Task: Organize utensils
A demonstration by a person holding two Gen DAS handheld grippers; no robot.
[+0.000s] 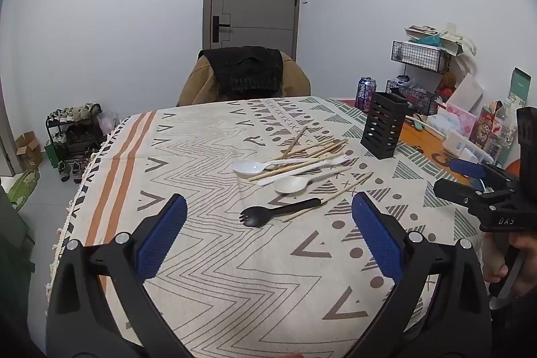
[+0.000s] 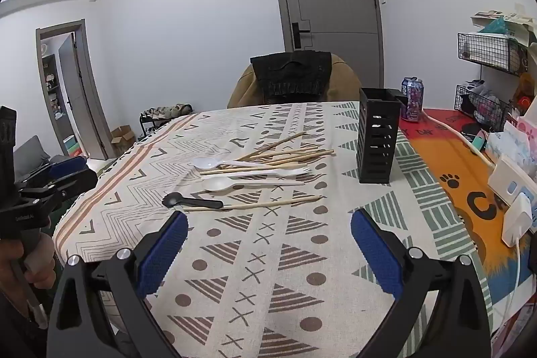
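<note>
The left gripper (image 1: 270,217) hangs above the near part of the counter (image 1: 208,284) with its fingers (image 1: 161,240) spread wide and nothing between them; they touch nothing. The right gripper (image 2: 268,234) has its fingers (image 2: 377,254) just as wide apart, also bare and clear of the cloth. Each finger is a black plastic arm with metal rivets, faced with a blue pad of fine pebbled rubber.

The utensils lie in a loose pile toward the middle of the counter, beyond both grippers. Nearest is a matte black spork (image 1: 280,212), its short tines pointing left in the left wrist view. One thin wooden chopstick (image 2: 255,206) lies just beside its handle. Behind it rests a cream spoon (image 1: 291,184) with a smooth oval bowl, then a flat white fork (image 2: 258,172), and a glossy white spoon (image 1: 248,167). A bundle of pale wooden chopsticks (image 1: 312,151) crosses over and under these, fanned at slight angles.

Right of the pile, and apart from it, stands a black utensil holder (image 2: 377,136), upright, a tall rectangular box with rows of horizontal slots in its walls. The counter is covered by a woven cream tablecloth (image 2: 268,274) printed with zigzags, triangles, dots and crosses, fringed at the left edge.
</note>
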